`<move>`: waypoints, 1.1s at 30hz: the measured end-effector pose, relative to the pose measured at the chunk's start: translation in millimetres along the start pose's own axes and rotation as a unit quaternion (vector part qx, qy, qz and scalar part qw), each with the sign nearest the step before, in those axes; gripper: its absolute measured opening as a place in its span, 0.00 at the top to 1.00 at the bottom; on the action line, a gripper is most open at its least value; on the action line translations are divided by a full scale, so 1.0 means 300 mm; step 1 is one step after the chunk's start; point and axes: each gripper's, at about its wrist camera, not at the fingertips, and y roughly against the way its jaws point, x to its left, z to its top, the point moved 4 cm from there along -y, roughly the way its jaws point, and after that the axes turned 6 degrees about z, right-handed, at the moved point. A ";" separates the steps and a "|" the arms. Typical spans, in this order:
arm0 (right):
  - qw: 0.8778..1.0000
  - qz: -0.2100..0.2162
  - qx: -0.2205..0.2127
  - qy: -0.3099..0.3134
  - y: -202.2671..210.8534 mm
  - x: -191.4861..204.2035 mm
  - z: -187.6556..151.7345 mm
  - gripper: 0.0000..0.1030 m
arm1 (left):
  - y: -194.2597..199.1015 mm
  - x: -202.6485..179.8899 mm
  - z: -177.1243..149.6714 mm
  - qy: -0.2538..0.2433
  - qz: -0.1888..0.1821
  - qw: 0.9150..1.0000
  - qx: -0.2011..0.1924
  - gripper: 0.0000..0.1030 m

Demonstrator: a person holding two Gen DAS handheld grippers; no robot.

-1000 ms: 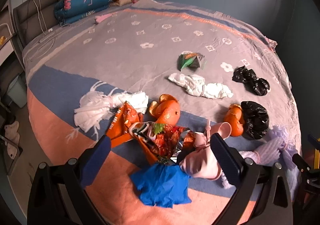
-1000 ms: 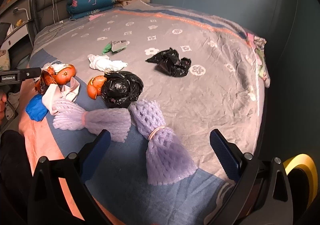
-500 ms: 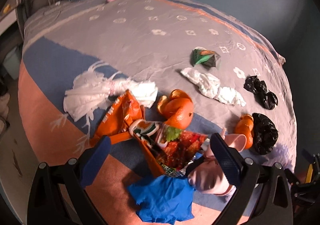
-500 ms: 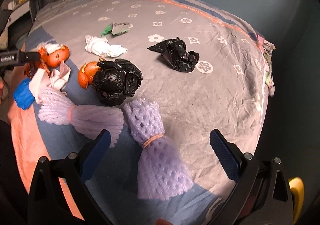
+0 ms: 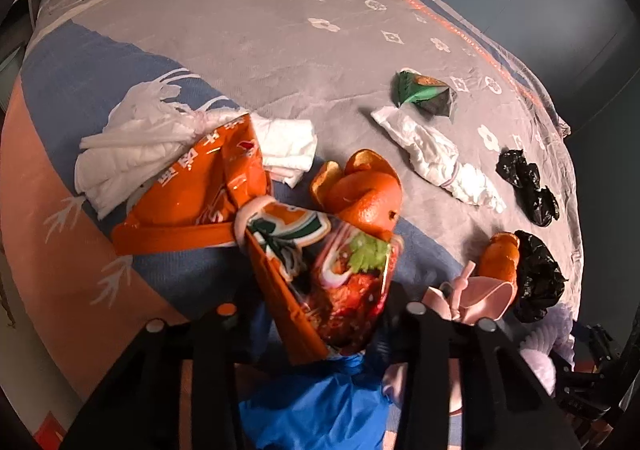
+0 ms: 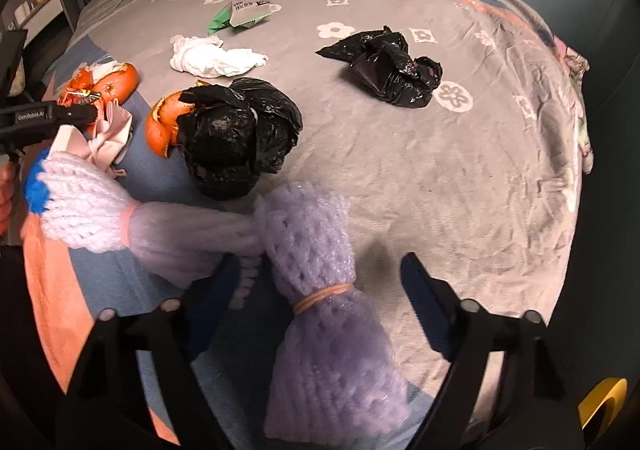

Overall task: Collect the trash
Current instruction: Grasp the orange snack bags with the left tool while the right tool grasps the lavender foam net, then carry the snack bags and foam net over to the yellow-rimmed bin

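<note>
Trash lies scattered on a bed. In the left wrist view a red and orange snack wrapper [image 5: 332, 282] stands between the fingers of my left gripper [image 5: 320, 308], whose jaws are closing around it; a slim gap still shows at the left finger. Orange peel [image 5: 360, 194] and an orange snack bag [image 5: 192, 194] lie just beyond, and a blue glove [image 5: 316, 406] sits under the gripper. My right gripper [image 6: 319, 258] straddles a purple foam net [image 6: 316, 250] tied with a rubber band. Its jaws are closing, with clear gaps on both sides.
White tissue [image 5: 436, 154], a green wrapper [image 5: 424, 92] and two black bags [image 6: 236, 134] [image 6: 388, 70] lie farther out on the grey bedspread [image 6: 440, 170]. A white foam net [image 6: 88, 206] and a pink piece [image 5: 476, 298] sit between the grippers. The bed edge drops off near both.
Both grippers came down closer to the bed and their jaws narrowed. The left now brackets the snack wrapper, the right brackets the purple foam net.
</note>
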 end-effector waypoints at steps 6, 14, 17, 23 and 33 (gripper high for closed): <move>1.000 0.007 0.008 -0.014 -0.006 0.007 0.001 0.71 | 0.037 -0.001 -0.012 -0.010 -0.009 1.000 -0.009 0.76; 1.000 0.016 -0.010 -0.021 0.068 0.021 -0.011 0.75 | 0.139 -0.005 -0.020 -0.022 -0.026 0.999 -0.038 0.84; 0.999 0.014 -0.022 -0.023 0.114 0.030 -0.014 0.75 | 0.176 -0.011 -0.019 -0.028 -0.026 0.998 -0.053 0.84; 0.998 0.010 -0.049 -0.025 0.213 0.053 -0.027 0.75 | 0.266 -0.021 -0.031 -0.046 -0.030 0.995 -0.084 0.85; 0.994 0.025 -0.102 -0.031 0.426 0.120 -0.087 0.75 | 0.450 -0.063 -0.085 -0.083 -0.050 0.985 -0.140 0.85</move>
